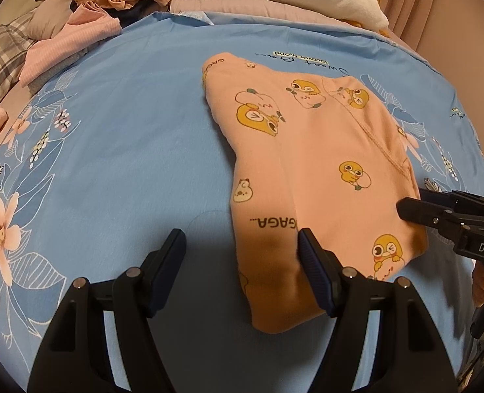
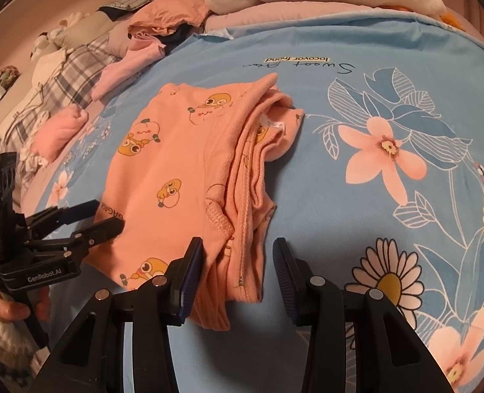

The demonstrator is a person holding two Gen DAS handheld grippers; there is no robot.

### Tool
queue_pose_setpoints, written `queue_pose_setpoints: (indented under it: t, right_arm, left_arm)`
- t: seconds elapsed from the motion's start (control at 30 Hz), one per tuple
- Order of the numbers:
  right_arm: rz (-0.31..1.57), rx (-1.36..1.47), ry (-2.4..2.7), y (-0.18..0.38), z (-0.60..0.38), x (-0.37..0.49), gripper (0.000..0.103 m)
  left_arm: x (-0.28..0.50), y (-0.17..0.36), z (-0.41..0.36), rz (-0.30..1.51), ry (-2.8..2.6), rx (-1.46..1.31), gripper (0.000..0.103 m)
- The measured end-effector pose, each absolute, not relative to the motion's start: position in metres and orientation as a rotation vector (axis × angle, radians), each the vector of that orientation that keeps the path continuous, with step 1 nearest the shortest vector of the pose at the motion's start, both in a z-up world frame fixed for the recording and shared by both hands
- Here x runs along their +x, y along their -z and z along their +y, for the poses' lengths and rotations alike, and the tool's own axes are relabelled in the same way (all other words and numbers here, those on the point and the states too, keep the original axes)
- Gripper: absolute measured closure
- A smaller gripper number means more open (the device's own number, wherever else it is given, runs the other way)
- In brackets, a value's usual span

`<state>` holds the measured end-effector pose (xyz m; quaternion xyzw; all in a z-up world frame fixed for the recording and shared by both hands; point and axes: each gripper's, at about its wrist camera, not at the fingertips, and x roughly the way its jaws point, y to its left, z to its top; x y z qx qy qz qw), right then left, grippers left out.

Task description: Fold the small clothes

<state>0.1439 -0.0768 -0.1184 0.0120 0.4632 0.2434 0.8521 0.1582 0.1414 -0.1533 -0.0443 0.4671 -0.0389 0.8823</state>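
Both grippers hover low over bed, nothing pinched. Left gripper: 2 jaws spread wide, straddling near left corner of folded peach cotton garment with yellow cartoon-chick print; right pad touches cloth, left pad over bare sheet. Garment lies flat mid-bed on blue floral bedsheet, stacked hemmed edges facing right. Right gripper: jaws parted narrower, bracketing those layered edges, not clamped. Judging: fold looks near finished; I seem placed at both near corners to square it.

Black grippers with ribbed blue-padded fingers, silver screws.
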Motion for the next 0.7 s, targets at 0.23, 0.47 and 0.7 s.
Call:
queue_pose_setpoints:
  t: [0.23,0.47,0.7]
  right_arm:
    - [0.977,0.025,-0.511,0.1187,-0.0769,0.1431,0.061]
    - [0.979,0.026,-0.511,0.1193,-0.0778,0.1422,0.061]
    - [0.979,0.028,-0.509,0.1200,-0.0785,0.1404,0.061]
  left_arm:
    - [0.1567,0.1533,0.1428,0.975,0.079,-0.091,0.032]
    - [0.1537,0.1530,0.1427,0.977,0.075,-0.088,0.032]
    - [0.1518,0.1530,0.1434,0.978,0.073,-0.089,0.032]
